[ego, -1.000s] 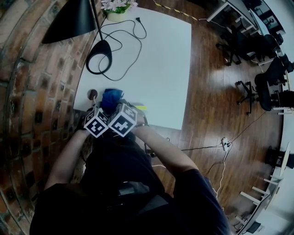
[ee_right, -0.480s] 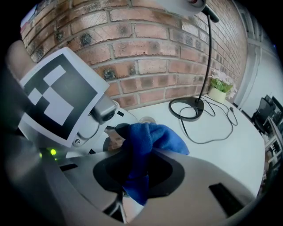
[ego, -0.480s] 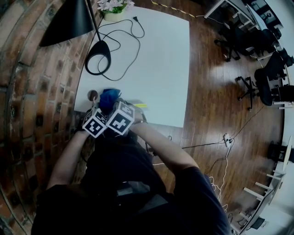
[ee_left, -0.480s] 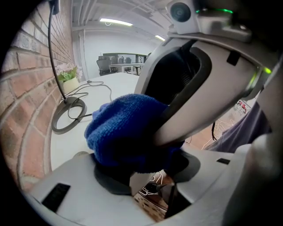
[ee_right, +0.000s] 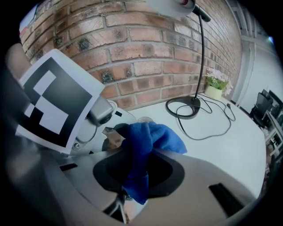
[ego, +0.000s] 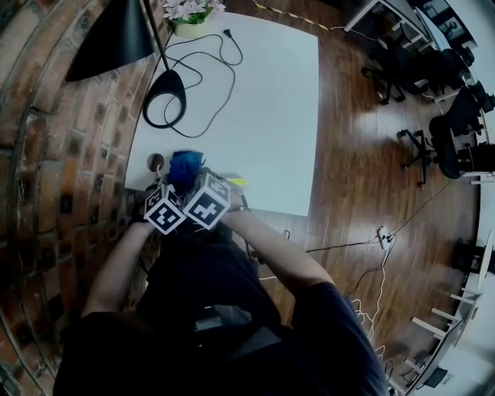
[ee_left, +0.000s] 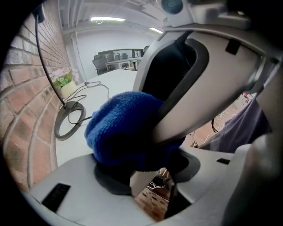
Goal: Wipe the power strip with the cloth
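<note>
A blue cloth is bunched at the near left edge of the white table. My right gripper is shut on the cloth, which hangs down between its jaws. My left gripper sits right beside it, its marker cube large in the right gripper view. A small white block, apparently the end of the power strip, is clamped between the left jaws, and the cloth lies over it. The right gripper's grey body crosses the left gripper view. Most of the strip is hidden.
A black lamp base with a looping cable stands farther back on the table, and a flower pot sits at the far edge. The brick wall runs along the left. A small round object lies by the cloth. Office chairs stand at the right.
</note>
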The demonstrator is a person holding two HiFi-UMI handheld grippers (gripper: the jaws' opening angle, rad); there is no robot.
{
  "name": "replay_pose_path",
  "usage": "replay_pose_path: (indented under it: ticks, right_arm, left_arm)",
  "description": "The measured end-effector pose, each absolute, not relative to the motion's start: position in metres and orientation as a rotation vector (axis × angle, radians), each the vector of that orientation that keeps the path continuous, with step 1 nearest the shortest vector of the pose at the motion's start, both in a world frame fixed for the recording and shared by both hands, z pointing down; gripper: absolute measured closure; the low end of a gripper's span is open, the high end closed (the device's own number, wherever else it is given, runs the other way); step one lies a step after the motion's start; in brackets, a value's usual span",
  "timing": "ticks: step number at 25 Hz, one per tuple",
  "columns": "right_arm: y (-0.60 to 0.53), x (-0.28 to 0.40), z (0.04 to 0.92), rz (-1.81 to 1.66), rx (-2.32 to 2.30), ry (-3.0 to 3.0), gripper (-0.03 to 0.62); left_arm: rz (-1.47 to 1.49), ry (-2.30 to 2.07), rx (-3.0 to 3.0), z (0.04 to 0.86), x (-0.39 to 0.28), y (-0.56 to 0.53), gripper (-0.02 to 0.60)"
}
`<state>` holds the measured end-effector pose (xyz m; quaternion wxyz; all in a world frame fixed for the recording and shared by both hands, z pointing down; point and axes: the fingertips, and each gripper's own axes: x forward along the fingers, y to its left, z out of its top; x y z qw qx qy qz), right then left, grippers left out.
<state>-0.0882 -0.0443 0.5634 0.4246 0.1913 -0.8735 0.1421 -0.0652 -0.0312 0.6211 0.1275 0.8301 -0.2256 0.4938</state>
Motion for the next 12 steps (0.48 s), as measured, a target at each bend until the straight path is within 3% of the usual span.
replay_pose_path:
  ticks: [12]
  right_arm:
    - [-0.045,-0.053,0.562,0.368,0.528,-2.192,0.505]
  left_arm:
    - [1.458,-0.653,2.400,0.617,-0.064,-0.031,0.370]
